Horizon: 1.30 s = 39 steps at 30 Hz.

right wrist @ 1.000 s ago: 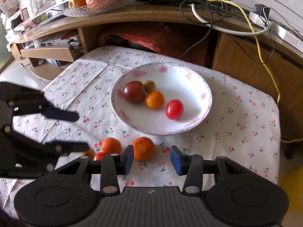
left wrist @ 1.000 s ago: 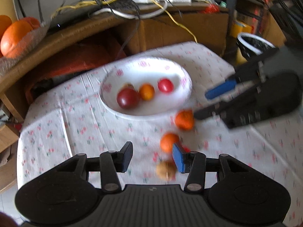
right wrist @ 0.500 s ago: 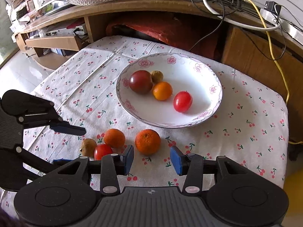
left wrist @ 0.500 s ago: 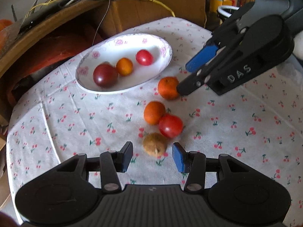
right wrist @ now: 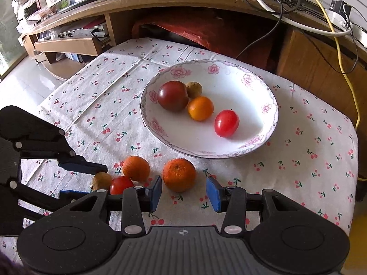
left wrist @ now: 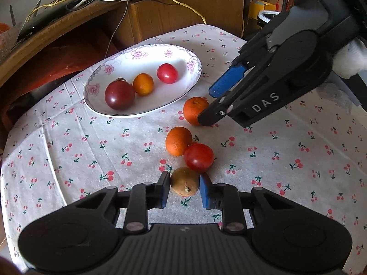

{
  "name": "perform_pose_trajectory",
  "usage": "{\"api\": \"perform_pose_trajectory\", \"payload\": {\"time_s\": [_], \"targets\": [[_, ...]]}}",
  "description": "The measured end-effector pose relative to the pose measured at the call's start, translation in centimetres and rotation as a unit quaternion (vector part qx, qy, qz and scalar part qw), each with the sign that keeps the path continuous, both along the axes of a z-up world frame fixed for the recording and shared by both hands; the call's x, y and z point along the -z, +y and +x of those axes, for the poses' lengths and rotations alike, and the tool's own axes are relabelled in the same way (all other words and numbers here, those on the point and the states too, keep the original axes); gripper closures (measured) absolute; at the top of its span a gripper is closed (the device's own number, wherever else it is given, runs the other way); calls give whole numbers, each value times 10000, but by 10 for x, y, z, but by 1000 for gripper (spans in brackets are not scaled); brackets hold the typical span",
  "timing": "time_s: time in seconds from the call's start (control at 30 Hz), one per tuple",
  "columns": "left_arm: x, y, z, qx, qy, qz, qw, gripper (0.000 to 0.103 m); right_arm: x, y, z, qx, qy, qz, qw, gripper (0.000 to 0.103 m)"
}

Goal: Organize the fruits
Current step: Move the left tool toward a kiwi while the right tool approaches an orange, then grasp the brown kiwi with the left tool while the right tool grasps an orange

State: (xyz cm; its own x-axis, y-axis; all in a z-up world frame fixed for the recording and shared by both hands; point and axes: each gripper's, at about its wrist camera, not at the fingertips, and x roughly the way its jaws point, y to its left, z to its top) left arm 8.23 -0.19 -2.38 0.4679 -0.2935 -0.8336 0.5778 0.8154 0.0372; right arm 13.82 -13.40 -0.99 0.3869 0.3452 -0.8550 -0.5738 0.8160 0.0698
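A brown kiwi (left wrist: 184, 181) sits pinched between the left gripper (left wrist: 184, 190) pads on the cherry-print tablecloth (left wrist: 68, 137), a red tomato (left wrist: 198, 157) touching it ahead. The right gripper (right wrist: 184, 193) stands spread, a mandarin (right wrist: 179, 174) just before its gap.

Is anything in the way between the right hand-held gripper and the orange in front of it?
Nothing visible. The right hand-held gripper is open with the orange just ahead of its fingertips on bare tablecloth. The second orange and the tomato sit off to the left, outside the gap.
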Motion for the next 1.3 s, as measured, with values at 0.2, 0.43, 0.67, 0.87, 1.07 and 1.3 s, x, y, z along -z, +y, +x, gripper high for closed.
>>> {"api": "perform_pose_trajectory", "payload": {"time_s": [0.2,0.43,0.67,0.87,1.07,1.3], "targets": [[-3,5,-1,-87,-11,-68,9999,68,7,6,5,-17,38,13,10000,63],[-1,6,1,-152,45,-66,9999,67,15,17,11,-72,46,-38,10000,69],[0,9,3,-218,103,-135,9996,67,13,20,11,-99,36,-49,9999,74],[-1,6,1,-223,57,-61,9997,67,13,21,13,-65,63,-31,10000,74],[-1,6,0,-283,82,-67,9995,67,13,23,13,-85,42,-82,9999,73],[-1,6,2,-445,141,-84,9989,67,12,29,7,-141,-67,-323,9994,75]]}}
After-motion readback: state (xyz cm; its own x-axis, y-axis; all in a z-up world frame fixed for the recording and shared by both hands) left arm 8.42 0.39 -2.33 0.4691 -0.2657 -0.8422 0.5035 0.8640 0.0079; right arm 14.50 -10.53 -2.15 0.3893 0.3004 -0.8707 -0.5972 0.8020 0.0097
